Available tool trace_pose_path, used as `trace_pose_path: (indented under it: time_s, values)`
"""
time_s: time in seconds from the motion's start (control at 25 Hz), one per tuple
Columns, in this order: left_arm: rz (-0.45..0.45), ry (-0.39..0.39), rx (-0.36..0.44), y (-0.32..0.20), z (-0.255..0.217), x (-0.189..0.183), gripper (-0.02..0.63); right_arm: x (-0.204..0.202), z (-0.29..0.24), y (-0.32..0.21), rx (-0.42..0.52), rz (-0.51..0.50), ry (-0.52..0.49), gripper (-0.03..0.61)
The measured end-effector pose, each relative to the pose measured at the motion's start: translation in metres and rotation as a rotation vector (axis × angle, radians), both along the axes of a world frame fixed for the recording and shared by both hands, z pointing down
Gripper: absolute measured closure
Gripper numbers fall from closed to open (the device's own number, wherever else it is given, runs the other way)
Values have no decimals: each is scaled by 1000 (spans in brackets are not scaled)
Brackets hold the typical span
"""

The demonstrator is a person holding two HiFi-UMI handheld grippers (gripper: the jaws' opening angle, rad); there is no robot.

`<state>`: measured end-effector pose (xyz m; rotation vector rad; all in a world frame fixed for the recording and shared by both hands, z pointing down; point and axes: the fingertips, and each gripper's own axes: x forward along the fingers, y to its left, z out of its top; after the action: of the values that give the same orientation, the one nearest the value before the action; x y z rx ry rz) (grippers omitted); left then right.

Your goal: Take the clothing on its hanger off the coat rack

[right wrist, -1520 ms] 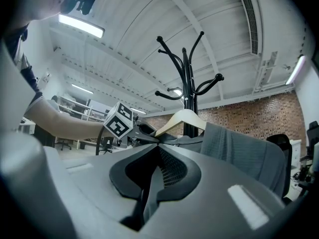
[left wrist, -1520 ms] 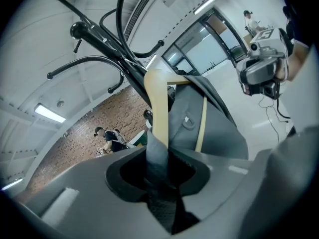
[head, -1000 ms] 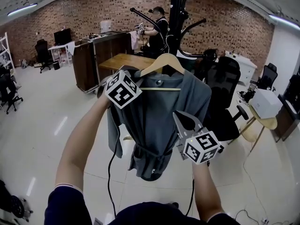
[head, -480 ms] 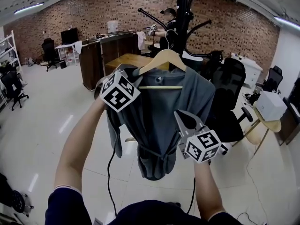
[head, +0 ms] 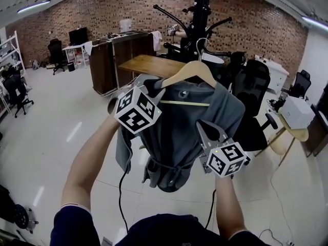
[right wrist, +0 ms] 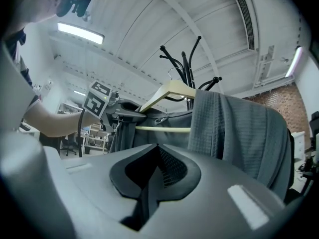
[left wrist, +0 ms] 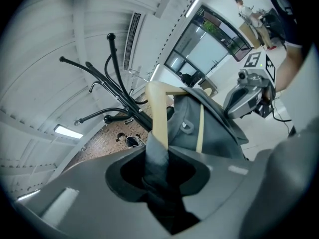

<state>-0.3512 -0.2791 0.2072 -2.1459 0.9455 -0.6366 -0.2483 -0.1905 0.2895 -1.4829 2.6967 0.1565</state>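
Left claw (head: 154, 87): clenched on the left shoulder end of the wooden hanger (head: 192, 70), with a fold of grey cloth pinched in alongside it.
Right claw (head: 206, 130): closed, and I see nothing between its jaws. It sits low in front of the robe's right side, tips pointing up.
Grey robe (head: 179, 129): draped on the hanger, belt tied at the waist, hem hanging free above the floor.
Hanger hook: up among the arms of the black coat rack (head: 200, 14). I cannot tell whether it rests on one.
Behind: a black office chair (head: 254, 86) and a wooden table (head: 148, 64).
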Motion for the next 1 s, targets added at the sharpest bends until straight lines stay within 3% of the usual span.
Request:
trace_pose_path:
  time_s: [0.24,0.44,0.8,1.0]
  values:
    - [72,-21,-16,10,12,52,511,43,-7,17,20,86,-17,577]
    - [155,-24,-19,18,15,127,511,105,-7,34,24,185,-36,577]
    - [270,-41,-15,11,19,229,509,191,-8,54,22,368,-53,577]
    - [319,1,-80,0,23,287,509,245,-3,57,6,441,-64,577]
